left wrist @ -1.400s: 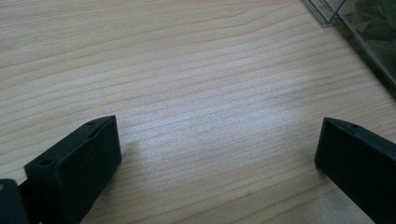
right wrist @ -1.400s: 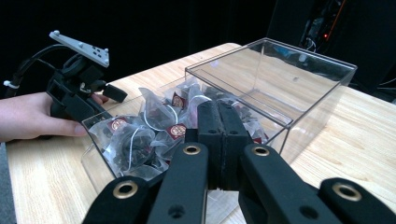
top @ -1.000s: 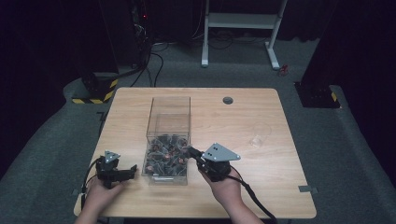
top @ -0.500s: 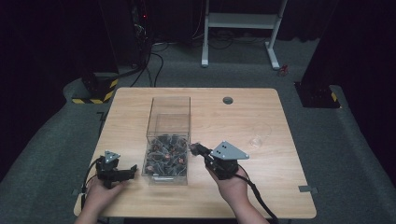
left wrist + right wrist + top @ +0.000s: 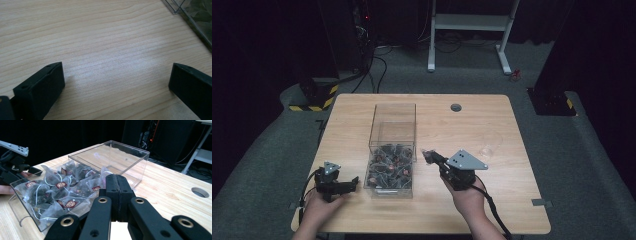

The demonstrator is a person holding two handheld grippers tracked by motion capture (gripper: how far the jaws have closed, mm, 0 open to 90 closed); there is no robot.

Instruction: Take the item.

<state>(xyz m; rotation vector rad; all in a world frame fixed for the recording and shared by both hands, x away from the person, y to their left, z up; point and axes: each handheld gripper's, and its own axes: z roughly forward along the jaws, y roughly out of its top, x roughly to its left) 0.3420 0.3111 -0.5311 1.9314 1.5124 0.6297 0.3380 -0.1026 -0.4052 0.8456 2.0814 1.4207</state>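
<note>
Tea bag [image 5: 428, 154] pinched between closed fingers of right gripper [image 5: 430, 155].
It hangs just right of the clear box [image 5: 391, 165] on the counter [image 5: 472, 125]; left gripper [image 5: 116, 82] fingers spread wide, empty.

The bench [image 5: 492, 130] is lit evenly from above, while the room behind stays almost black. Shadows are soft. In the left gripper view a pale glare lies on the wood, and the near edges are slightly blurred.

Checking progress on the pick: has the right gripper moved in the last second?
Yes. The right gripper has drawn back rightward from the clear box, jaws shut on a tea bag.
</note>
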